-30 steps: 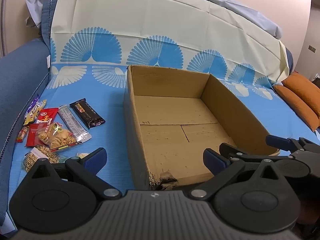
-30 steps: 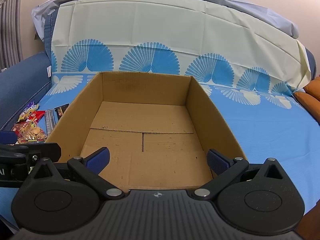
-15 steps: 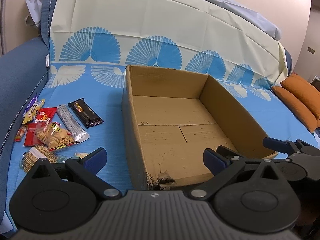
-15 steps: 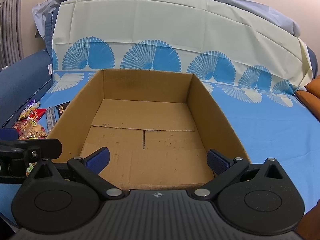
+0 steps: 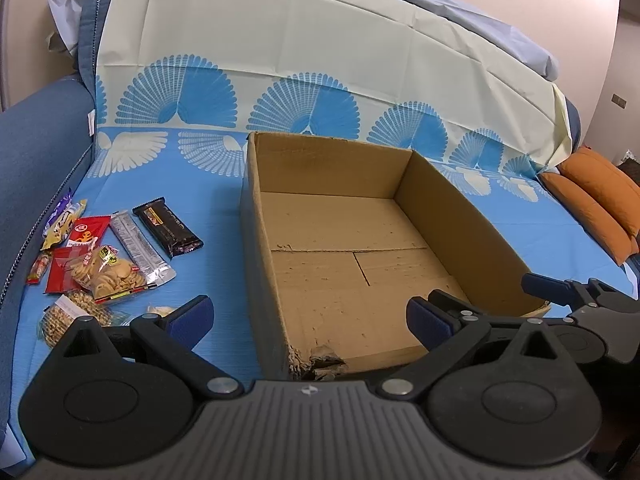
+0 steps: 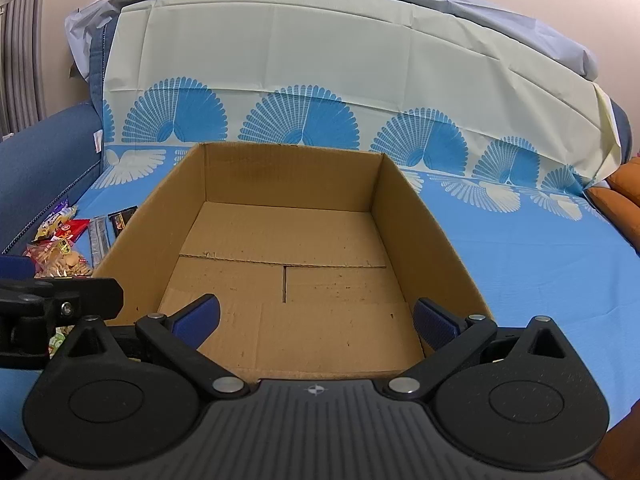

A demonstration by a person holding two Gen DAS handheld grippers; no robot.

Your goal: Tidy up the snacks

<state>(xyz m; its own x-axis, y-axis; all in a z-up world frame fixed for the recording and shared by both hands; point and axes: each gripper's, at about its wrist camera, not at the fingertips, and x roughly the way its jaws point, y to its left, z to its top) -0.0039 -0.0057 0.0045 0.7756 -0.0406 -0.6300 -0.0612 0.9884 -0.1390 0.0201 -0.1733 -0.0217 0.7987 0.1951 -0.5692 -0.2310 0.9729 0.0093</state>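
Left wrist view: both my left claw (image 5: 308, 314) and right claw (image 6: 316, 320) gape empty; the snack packets (image 5: 108, 256) look light, crinkly and crushable, so I judge gripping a sealed edge safest.

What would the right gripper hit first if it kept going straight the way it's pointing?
Probably the cardboard box: the open right gripper points into it, so it would likely meet the bare floor or far wall; depth is unclear.

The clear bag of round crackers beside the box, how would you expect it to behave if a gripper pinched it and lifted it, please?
The clear bag of round crackers looks like thin film, so it would probably crinkle and sag rather than stay stiff. The crackers show loose inside, so they could break under a hard pinch. It lies partly on other packets, which may shift.
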